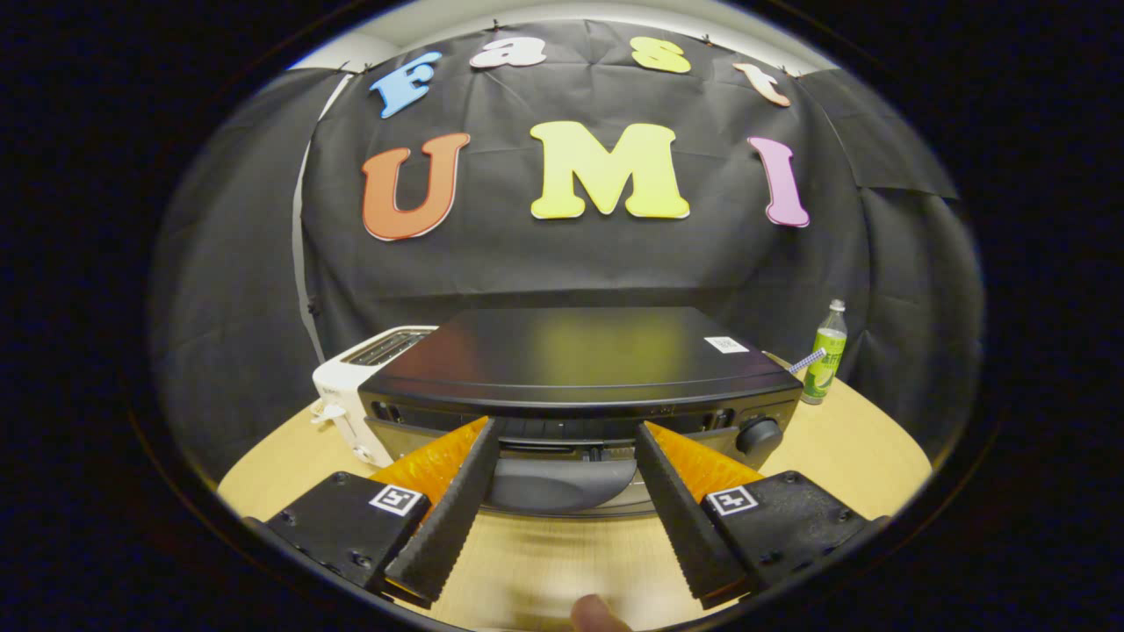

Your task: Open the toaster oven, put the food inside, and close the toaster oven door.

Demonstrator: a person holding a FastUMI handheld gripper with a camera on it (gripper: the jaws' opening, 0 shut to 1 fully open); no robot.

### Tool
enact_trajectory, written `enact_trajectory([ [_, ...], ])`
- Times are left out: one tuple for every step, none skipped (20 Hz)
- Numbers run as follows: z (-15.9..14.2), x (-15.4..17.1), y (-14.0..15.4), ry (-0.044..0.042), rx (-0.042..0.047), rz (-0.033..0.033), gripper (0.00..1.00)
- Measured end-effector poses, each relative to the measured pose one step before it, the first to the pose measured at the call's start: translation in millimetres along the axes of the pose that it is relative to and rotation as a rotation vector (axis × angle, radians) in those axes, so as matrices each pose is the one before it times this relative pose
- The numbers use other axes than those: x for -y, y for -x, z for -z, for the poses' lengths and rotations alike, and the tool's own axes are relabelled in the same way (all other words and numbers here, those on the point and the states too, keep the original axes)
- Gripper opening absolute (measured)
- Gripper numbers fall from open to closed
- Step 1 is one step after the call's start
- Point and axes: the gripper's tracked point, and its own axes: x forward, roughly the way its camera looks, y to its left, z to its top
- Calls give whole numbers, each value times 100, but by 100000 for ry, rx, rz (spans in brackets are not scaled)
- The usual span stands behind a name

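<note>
A black toaster oven (580,364) stands on the wooden table just ahead of my fingers. Its door is tipped forward, and the door's curved handle (562,483) lies between my two fingertips. My gripper (566,428) is open, with one finger on each side of the handle and neither pressing on it. A round knob (760,435) sits on the oven's front, to the right of my right finger. No food shows in this view.
A white slot toaster (364,386) stands against the oven's left side. A green bottle (824,355) is on the table behind the oven's right corner. The wooden table (843,448) spreads under everything. A fingertip (597,614) shows below my fingers.
</note>
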Motion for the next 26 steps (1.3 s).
enact_trajectory([
  [408, 31, 561, 597, -557, 183, 100],
  [525, 5, 658, 1152, -589, 411, 100],
  [487, 8, 615, 582, -162, 515, 100],
  [666, -20, 618, 252, 15, 596, 100],
  [764, -21, 678, 992, -648, 539, 100],
  [899, -100, 671, 917, -740, 189, 100],
  [917, -82, 609, 237, -1232, -126, 100],
  [904, 35, 512, 275, -1022, -189, 100],
  [968, -14, 464, 813, -2328, -451, 100],
  [1038, -65, 420, 350, -2160, -601, 100],
  [910, -57, 250, -23, -2370, -808, 100],
  [883, 29, 194, 16, -2038, -417, 100],
  [902, 41, 34, 564, -2057, -347, 100],
  [802, 8, 14, 380, -2331, 84, 99],
  [713, -7, 1, -548, -1874, -918, 98],
  [734, 32, -26, -1128, -1904, -973, 96],
  [652, 39, -149, -1394, -2154, -901, 96],
  [806, -149, -102, -1361, -2663, -886, 96],
  [690, -59, -266, -1458, -2669, -704, 96],
  [591, -81, -7, -1256, -2044, -247, 96],
  [112, 80, -108, -762, -624, 69, 96],
  [116, -95, 145, -258, -37, -277, 96],
  [-24, -27, 270, 214, 505, -186, 96],
  [-72, -101, 447, 621, 1181, -13, 95],
  [-135, -64, 762, 1045, 1444, -89, 95],
  [-164, -176, 970, 1115, 1837, -86, 95],
])
